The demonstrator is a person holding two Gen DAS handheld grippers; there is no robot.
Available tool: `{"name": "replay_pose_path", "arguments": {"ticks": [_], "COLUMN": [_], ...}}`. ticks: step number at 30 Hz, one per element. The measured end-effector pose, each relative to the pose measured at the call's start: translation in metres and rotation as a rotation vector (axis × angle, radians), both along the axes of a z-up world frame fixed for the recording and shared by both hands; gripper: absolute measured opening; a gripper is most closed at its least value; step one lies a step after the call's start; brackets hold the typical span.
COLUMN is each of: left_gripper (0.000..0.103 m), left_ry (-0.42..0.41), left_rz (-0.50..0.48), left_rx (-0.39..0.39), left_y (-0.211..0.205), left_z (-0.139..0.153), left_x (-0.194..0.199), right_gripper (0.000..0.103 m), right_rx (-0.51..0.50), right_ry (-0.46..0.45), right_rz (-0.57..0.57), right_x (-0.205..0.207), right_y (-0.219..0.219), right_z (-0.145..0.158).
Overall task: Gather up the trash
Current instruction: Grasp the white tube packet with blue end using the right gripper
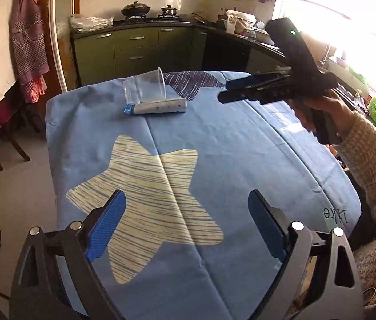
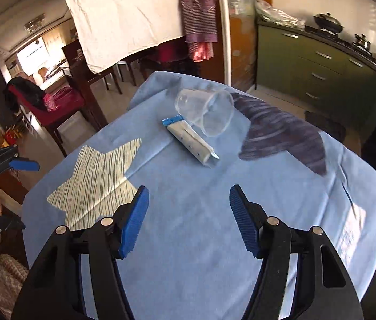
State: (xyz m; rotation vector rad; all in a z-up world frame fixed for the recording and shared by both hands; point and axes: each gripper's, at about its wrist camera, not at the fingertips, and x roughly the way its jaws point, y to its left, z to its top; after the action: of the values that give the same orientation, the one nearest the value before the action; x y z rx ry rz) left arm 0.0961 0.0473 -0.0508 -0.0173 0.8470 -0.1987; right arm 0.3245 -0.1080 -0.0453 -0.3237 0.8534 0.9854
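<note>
Covering the whole table, a blue cloth (image 1: 241,144) w/ a pale striped star (image 1: 148,194) and a dark striped star (image 2: 281,136); the word "like" (image 1: 336,214) is printed near its right edge in the left wrist view, reading upside down from there. Person's right hand (image 1: 324,112), knit sleeve (image 1: 374,165), holds the right gripper (image 2: 189,216) raised over the cloth's right side, angled down; its jaws stand apart, nothing btwn them. Left gripper (image 1: 186,224) also tilts down over the pale star, jaws wide, empty. Trash sits at the far end of the cloth, well apart from both grippers: clear plastic cup (image 2: 209,112) lying on its side, touching a white wrapper w/ blue end (image 2: 190,141). Wrapper print too small to read.
</note>
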Motion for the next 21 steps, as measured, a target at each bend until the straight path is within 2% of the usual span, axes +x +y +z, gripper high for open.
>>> {"name": "replay_pose_path", "arguments": {"ticks": [5, 12, 14, 16, 18, 20, 21], "left_gripper": [0.088, 0.088, 0.088, 0.088, 0.088, 0.088, 0.088], "left_ry": [0.019, 0.020, 0.029, 0.035, 0.043, 0.048, 0.051], "left_rz": [-0.024, -0.046, -0.044, -0.041, -0.036, -0.030, -0.028], "left_rx": [0.002, -0.003, -0.005, -0.005, -0.007, -0.010, -0.014], "left_y": [0.003, 0.004, 0.006, 0.008, 0.010, 0.012, 0.014], "left_z": [-0.009, -0.014, -0.016, -0.019, -0.021, -0.022, -0.022], "left_x": [0.003, 0.008, 0.009, 0.008, 0.007, 0.006, 0.006], "right_gripper": [0.064, 0.060, 0.051, 0.045, 0.045, 0.032, 0.032], "right_rx": [-0.090, -0.165, -0.172, -0.187, -0.187, -0.185, -0.184], "right_ry": [-0.005, 0.014, 0.025, 0.035, 0.043, 0.054, 0.053], "right_rz": [0.043, 0.080, 0.092, 0.100, 0.105, 0.101, 0.096], "right_x": [0.042, 0.071, 0.073, 0.073, 0.071, 0.070, 0.068], "right_y": [0.041, 0.080, 0.088, 0.093, 0.096, 0.097, 0.096], "right_z": [-0.029, -0.059, -0.062, -0.065, -0.066, -0.068, -0.067]}}
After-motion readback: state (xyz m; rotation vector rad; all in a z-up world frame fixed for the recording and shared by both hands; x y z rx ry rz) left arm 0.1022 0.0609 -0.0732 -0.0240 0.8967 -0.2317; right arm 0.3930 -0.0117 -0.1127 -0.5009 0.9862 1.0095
